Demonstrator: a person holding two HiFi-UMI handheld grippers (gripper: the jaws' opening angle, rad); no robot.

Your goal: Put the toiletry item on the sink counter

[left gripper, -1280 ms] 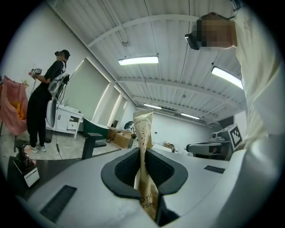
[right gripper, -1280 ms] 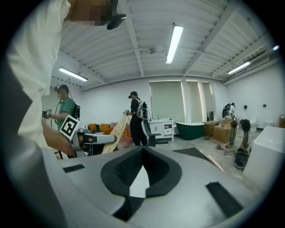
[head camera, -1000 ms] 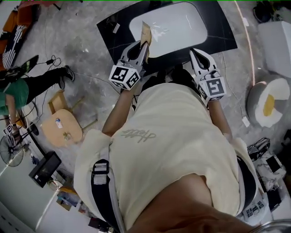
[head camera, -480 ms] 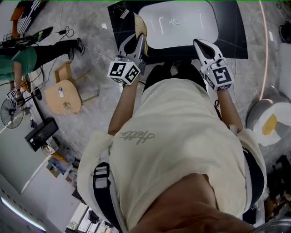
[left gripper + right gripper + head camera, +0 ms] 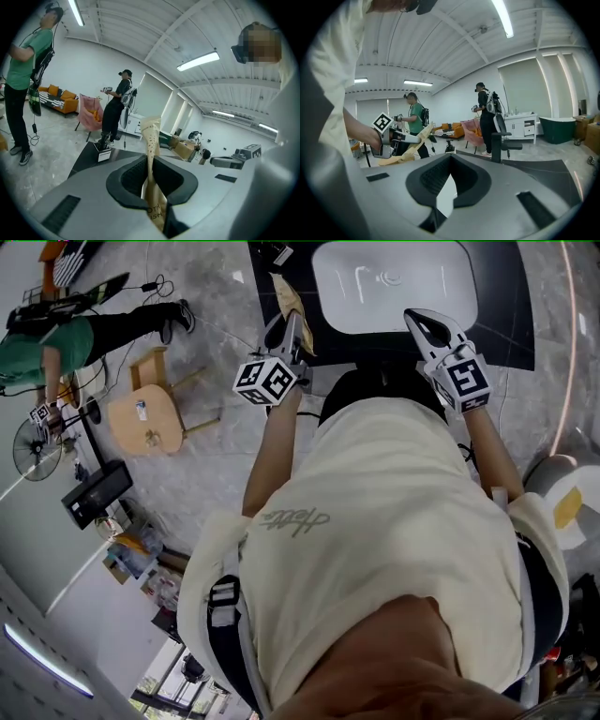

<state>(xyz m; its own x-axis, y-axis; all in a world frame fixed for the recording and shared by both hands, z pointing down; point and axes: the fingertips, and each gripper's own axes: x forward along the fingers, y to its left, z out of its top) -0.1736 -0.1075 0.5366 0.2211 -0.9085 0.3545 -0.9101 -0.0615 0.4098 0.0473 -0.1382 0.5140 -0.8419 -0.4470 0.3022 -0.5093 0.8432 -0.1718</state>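
Grey concrete floor [image 5: 211, 470] spreads below me. At my near left, my left gripper [image 5: 290, 326] clamps a tan toiletry packet [image 5: 290, 298] by the black sink counter's [image 5: 502, 296] left end. My right gripper [image 5: 424, 322] is closed, empty. Farther off lies the white basin [image 5: 394, 287].

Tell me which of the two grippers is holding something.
The left gripper: its jaws are clamped on a tan paper packet that sticks out past the tips. The right gripper has nothing between its jaws.
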